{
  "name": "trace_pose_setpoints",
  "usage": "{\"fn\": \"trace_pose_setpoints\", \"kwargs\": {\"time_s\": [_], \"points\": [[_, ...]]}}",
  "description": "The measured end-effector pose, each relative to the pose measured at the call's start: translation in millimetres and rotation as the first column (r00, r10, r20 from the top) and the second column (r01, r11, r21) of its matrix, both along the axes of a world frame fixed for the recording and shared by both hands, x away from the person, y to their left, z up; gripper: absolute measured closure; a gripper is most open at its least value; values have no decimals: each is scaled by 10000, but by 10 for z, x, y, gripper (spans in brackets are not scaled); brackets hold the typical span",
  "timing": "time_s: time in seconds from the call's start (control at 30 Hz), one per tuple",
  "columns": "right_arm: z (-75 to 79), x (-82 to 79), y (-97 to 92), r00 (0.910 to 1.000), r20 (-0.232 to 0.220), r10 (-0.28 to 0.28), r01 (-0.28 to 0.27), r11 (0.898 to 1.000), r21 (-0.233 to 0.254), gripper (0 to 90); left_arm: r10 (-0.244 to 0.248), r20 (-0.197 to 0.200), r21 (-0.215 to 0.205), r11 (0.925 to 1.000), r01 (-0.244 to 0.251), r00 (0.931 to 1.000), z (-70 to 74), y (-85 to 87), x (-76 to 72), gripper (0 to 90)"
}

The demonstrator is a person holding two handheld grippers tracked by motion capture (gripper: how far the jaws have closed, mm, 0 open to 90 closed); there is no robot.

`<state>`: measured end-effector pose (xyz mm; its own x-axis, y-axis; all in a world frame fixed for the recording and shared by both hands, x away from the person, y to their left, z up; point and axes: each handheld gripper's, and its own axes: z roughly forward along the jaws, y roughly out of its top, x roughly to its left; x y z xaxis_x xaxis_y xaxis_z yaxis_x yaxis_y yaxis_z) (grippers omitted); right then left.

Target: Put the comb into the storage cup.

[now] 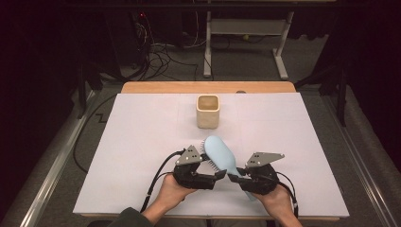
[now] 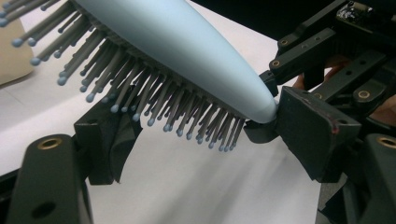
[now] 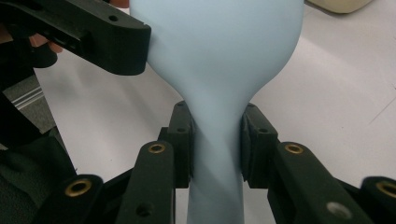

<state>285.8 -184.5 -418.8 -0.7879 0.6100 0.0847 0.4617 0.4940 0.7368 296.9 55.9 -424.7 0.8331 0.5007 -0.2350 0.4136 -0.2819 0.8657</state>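
A light blue hairbrush [image 1: 221, 153] with grey bristles is held just above the white mat, head pointing away from the person. My right gripper [image 3: 215, 144] is shut on its handle at the narrow neck, also seen at the lower right of the brush [image 1: 235, 178]. My left gripper [image 2: 205, 140] is open and straddles the bristle side of the brush [image 2: 187, 51] near the neck. One jaw sits under the bristles and the other touches the brush's tapering end. From above, the left gripper [image 1: 221, 174] points right toward the brush.
A cream square cup [image 1: 208, 111] stands upright at the back middle of the white mat [image 1: 142, 137]. The mat covers a wooden table [image 1: 208, 87]. Cables and a desk frame [image 1: 246, 28] lie on the floor behind.
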Motion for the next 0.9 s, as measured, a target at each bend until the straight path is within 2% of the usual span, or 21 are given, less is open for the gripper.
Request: {"fn": "trace_pose_setpoints", "kwargs": {"time_s": [0.23,0.4,0.67,0.83,0.9], "points": [[-3,-12,23,10000,94,27,-26,10000,-49,706,125,19,66,9999,-125,9999,4,-51,16,220],[-11,-29,63,9997,220,108,-105,9998,-147,707,249,-278,58,9997,-247,9993,-1,-107,48,214],[-11,-31,75,9995,297,50,-46,9999,-141,706,433,-304,149,9990,-429,9986,10,-174,78,217],[-9,-28,67,9994,337,8,-7,10000,-44,706,589,-620,-1,9983,-590,9963,8,-200,105,225],[-11,-26,67,9994,352,-12,14,10000,-56,706,601,-729,74,9982,-597,9955,9,-214,111,227]]}}
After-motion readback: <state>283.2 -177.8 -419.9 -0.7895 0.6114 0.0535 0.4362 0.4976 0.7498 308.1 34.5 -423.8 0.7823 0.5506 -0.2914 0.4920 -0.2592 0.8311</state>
